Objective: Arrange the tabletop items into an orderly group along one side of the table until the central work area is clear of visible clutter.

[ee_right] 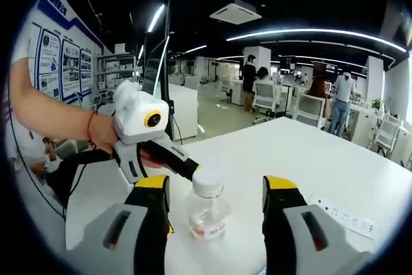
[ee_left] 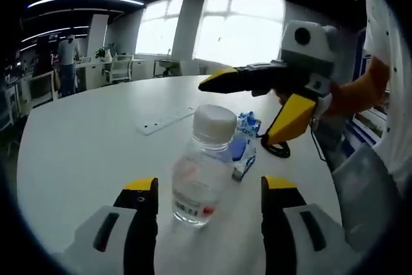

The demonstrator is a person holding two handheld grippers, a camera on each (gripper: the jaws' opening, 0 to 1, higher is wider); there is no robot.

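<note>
Bright window point(ee_left: 238, 27) glare, ceiling strip lights point(ee_right: 315, 32), fisheye-bent edges, slightly soft focus.

Clear bottle point(ee_left: 201, 175), white cap, red-marked label; blue-white pack point(ee_left: 244, 145); white counter point(ee_left: 84, 152); yellow-tipped black claws point(ee_left: 209, 201).

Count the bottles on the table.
1. The clear bottle with a white cap stands between the left claw's jaws, beside a blue packet. More might lie outside both views.

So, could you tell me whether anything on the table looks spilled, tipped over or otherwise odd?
Nothing stands out. The clear bottle stands upright with its white cap on, between the open left gripper jaws. The blue-and-white packet lies flat behind it, and no liquid shows on the white table.
</note>
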